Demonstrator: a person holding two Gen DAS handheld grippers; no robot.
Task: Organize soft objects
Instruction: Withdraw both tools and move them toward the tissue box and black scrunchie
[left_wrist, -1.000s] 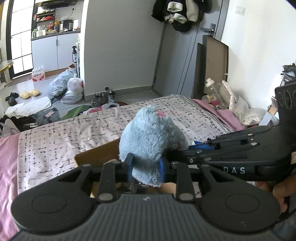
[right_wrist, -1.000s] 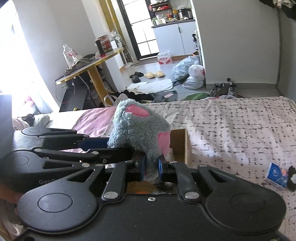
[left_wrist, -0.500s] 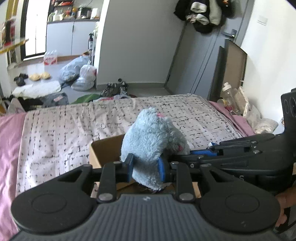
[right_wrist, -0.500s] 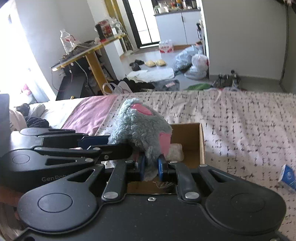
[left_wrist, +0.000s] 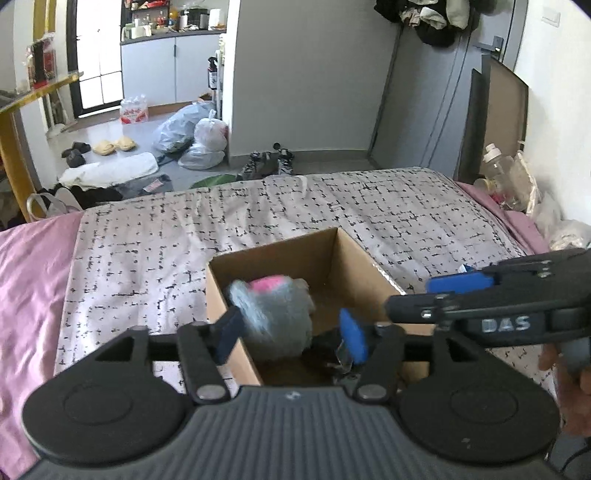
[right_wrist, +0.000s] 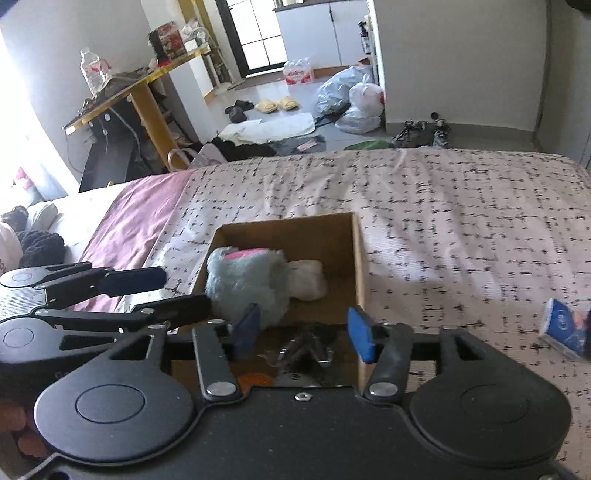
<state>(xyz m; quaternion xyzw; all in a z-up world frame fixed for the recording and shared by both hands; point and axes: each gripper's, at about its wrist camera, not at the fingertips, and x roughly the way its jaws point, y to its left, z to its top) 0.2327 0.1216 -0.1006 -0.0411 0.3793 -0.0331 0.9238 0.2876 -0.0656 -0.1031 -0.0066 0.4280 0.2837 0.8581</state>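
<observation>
A fluffy grey-blue plush toy with pink patches lies blurred inside the open cardboard box on the bed. My left gripper hovers over the box's near edge, its jaws opening; the toy sits loose between them, close to the left pad. In the right wrist view the toy rests in the box beside a white soft item. My right gripper is also opening above the box, with no grip on the toy. The left gripper reaches in from the left.
The box stands on a bed with a black-flecked cover and a pink sheet at the left. A blue packet lies on the bed to the right. Bags, shoes and clothes litter the floor beyond.
Both grippers were shut on the plush toy above the box. Both have lowered and opened, and the toy has dropped into the box.
</observation>
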